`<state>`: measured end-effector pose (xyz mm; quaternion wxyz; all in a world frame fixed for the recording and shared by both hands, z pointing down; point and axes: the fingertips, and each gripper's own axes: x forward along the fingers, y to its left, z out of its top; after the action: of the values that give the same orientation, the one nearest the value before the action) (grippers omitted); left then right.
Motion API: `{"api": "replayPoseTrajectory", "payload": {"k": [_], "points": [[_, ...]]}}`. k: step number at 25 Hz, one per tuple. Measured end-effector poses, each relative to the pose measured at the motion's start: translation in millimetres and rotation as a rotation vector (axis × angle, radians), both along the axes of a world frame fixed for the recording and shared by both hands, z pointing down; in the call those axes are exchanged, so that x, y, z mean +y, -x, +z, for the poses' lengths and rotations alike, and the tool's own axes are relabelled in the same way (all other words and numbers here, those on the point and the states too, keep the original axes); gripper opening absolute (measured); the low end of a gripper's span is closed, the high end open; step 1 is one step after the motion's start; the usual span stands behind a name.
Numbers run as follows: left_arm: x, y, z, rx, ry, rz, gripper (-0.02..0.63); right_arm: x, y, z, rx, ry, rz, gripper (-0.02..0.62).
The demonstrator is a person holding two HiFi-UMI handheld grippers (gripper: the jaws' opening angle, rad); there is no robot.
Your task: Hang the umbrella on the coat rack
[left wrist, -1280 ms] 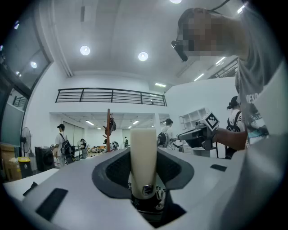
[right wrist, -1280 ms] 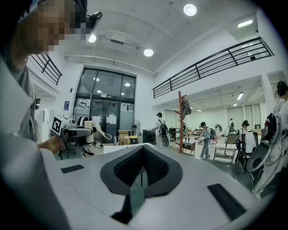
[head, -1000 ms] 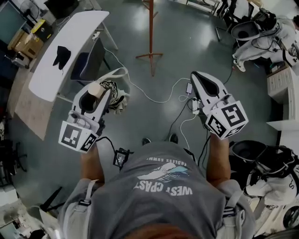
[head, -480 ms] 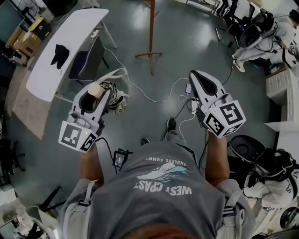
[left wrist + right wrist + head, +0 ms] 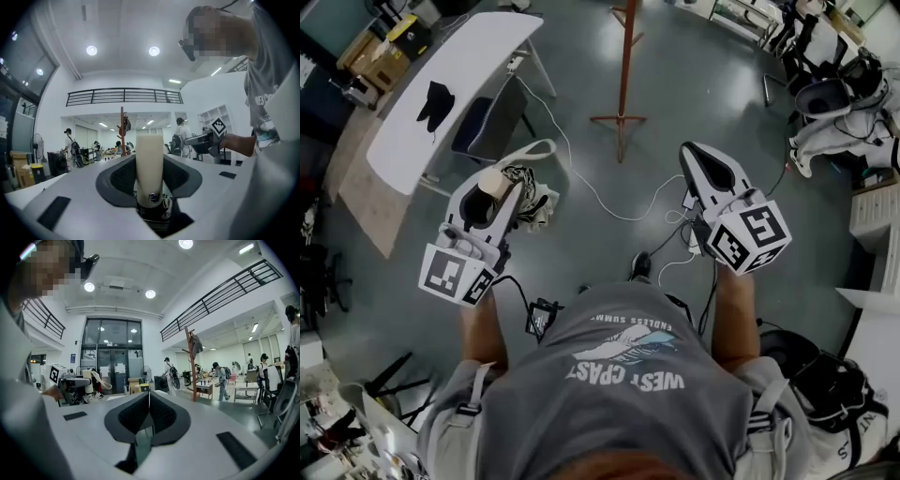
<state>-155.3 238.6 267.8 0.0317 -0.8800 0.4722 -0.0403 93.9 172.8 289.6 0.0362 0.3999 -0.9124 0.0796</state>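
A folded umbrella with a cream handle [image 5: 492, 180] and patterned cloth [image 5: 528, 192] sits in my left gripper [image 5: 490, 187], which is shut on the handle; a white wrist strap [image 5: 530, 150] loops out ahead. In the left gripper view the cream handle [image 5: 149, 168] stands upright between the jaws. My right gripper [image 5: 710, 169] is shut with nothing in it, its pads [image 5: 149, 416] pressed together. The red-brown coat rack [image 5: 624, 75] stands on the floor ahead, between both grippers. It also shows as the coat rack [image 5: 123, 131] and the coat rack [image 5: 191, 362], with something dark hung on it.
A white table [image 5: 445, 89] with a dark item [image 5: 434, 101] and a chair [image 5: 487, 122] stands at the left. White and black cables [image 5: 609, 202] trail over the floor near my feet. Bags and gear [image 5: 839, 103] lie at the right. People stand far off.
The whole view has shifted forward: the coat rack's base and the table now sit lower and nearer in the head view. Both grippers keep their pose and hold.
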Motion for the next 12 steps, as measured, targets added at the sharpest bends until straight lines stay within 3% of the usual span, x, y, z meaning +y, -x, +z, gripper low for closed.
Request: {"api": "replayPoseTrajectory", "payload": {"k": [12], "points": [[-63,-65,3,-0.010,-0.003,-0.103,0.166,-85,-54,6,-0.023,0.004,-0.105,0.029]]}}
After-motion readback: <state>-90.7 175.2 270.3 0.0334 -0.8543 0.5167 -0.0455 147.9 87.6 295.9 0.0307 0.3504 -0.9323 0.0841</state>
